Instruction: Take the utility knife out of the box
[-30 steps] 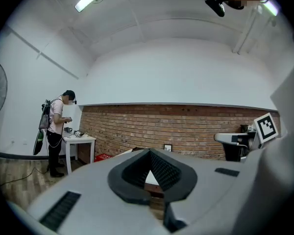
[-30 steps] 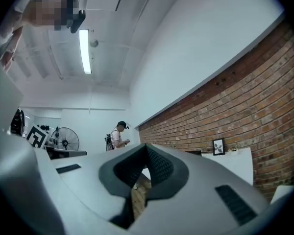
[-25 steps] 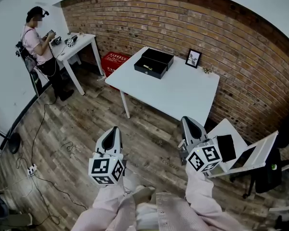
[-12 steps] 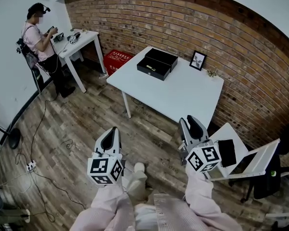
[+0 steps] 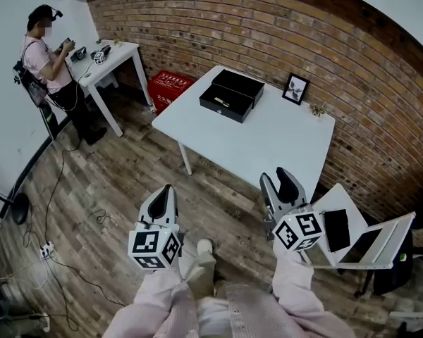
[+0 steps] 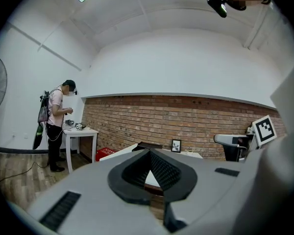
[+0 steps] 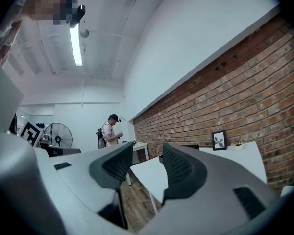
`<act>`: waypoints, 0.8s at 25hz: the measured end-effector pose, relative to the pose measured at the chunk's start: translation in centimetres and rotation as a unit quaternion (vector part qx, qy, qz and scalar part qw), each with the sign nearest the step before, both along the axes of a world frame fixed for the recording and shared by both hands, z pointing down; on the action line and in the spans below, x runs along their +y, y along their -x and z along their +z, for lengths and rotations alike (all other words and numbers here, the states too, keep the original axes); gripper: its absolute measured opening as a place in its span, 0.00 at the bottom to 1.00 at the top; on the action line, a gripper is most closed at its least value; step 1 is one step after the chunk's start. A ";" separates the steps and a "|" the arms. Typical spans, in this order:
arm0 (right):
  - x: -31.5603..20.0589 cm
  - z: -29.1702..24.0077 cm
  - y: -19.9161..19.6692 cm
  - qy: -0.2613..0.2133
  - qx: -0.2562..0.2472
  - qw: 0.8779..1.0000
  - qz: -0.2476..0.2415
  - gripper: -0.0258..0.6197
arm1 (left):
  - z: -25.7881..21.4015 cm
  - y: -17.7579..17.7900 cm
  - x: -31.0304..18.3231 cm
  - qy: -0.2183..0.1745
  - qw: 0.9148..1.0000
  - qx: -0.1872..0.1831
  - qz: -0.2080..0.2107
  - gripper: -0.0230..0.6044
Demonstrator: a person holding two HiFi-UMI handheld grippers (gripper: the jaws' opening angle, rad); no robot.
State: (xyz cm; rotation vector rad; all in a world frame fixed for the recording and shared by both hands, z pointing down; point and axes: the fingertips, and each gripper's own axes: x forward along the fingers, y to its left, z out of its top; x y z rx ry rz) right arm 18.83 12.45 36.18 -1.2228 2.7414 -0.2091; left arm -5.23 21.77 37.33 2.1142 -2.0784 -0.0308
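Note:
A black box (image 5: 231,96) lies open at the far left corner of the white table (image 5: 268,136), with a small yellowish utility knife (image 5: 221,102) in its front half. Both grippers hang over the wooden floor, well short of the table. My left gripper (image 5: 166,191) is shut, and its pads meet with nothing between them (image 6: 149,152). My right gripper (image 5: 282,182) is open, its jaws still opening and empty (image 7: 148,153). The table's near corner (image 7: 152,173) shows through the gap.
A framed picture (image 5: 295,89) stands at the table's back edge by the brick wall. A red crate (image 5: 170,88) sits on the floor to the left. A person (image 5: 46,55) stands at a second white table (image 5: 109,58). A white chair with a dark tablet (image 5: 336,229) is at the right. Cables (image 5: 56,189) cross the floor.
The white table and box have come closer in the head view as both grippers move forward. The right gripper's jaws have gone from shut to open. The left gripper has stayed shut.

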 end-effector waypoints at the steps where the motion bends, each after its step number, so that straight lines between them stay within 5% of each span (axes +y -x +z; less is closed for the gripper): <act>1: -0.9 0.2 0.4 0.002 0.001 1.000 0.000 0.31 | 0.2 0.4 -1.0 0.002 1.000 0.001 0.000 0.02; 20: -16.5 1.4 6.1 0.030 0.002 0.998 0.050 0.31 | 0.7 6.4 -18.9 0.009 0.999 0.010 0.051 0.02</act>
